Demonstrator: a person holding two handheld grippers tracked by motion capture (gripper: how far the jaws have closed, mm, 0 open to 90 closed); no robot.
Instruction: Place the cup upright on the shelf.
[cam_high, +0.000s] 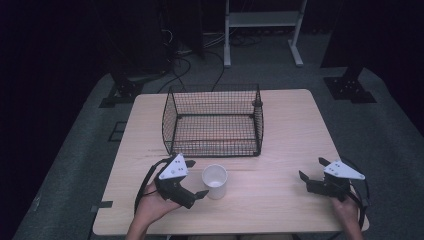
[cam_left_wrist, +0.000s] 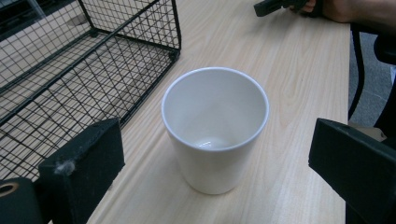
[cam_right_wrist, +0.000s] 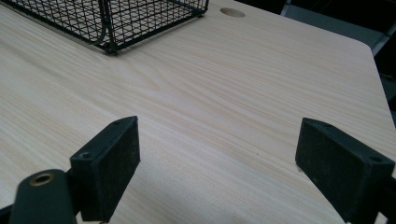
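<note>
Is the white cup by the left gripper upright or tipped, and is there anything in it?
Upright and empty. The white cup stands on its base on the table, mouth up; the left gripper view looks straight down to its bare bottom.

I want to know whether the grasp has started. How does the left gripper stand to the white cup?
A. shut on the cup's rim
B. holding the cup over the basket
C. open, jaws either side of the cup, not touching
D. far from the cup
C: the left gripper has its jaws spread wide of the white cup, which stands upright on the table with gaps both sides.
</note>
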